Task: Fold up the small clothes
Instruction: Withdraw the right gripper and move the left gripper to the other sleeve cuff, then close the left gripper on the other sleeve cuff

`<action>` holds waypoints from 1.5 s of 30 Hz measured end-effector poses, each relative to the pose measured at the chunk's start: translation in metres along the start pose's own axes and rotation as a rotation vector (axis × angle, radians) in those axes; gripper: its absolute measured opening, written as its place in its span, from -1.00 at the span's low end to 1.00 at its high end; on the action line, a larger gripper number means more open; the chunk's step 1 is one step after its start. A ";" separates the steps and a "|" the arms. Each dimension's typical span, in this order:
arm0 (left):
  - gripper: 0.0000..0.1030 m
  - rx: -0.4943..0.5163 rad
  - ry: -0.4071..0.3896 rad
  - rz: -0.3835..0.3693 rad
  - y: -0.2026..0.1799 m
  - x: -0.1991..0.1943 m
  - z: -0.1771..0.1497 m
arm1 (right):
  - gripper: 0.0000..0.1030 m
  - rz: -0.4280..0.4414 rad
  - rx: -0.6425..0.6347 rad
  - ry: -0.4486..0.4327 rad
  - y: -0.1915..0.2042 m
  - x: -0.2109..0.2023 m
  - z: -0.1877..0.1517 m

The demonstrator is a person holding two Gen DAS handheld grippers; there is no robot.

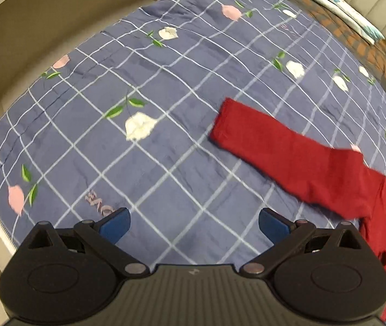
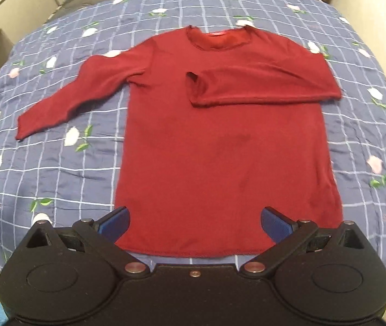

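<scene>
A dark red long-sleeved sweater lies flat on the bed, neck at the far end. Its right sleeve is folded across the chest, and its left sleeve stretches out over the quilt. My right gripper hovers open above the sweater's bottom hem, holding nothing. In the left wrist view the outstretched sleeve lies ahead and to the right, its cuff pointing up-left. My left gripper is open over bare quilt, to the left of that sleeve and apart from it.
A blue checked quilt with white and pink flowers covers the bed. A beige padded bed frame runs along its left side. Pillows and a dark brown patterned cover lie at the far end.
</scene>
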State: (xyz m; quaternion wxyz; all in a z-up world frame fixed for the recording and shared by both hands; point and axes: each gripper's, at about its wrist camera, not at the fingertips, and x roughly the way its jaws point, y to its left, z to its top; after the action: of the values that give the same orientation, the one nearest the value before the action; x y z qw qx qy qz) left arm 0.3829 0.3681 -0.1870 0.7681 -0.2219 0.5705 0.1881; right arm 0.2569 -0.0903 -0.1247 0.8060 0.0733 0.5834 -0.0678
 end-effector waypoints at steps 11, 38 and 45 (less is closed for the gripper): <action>0.99 0.012 0.011 0.060 -0.011 0.063 0.056 | 0.99 -0.103 0.034 0.060 -0.002 0.001 -0.007; -1.00 -0.051 0.136 -0.022 -0.042 0.139 0.080 | 0.99 -0.136 0.084 0.097 0.012 0.012 0.020; -1.00 -0.050 0.005 -0.032 -0.043 0.105 0.076 | 0.99 -0.109 0.062 0.076 0.016 0.012 0.027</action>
State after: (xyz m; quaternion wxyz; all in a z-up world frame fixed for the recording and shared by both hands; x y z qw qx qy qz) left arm 0.4953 0.3787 -0.2629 0.7639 -0.2506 0.5637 0.1896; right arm 0.2884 -0.0802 -0.1271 0.7757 0.0687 0.6144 -0.1267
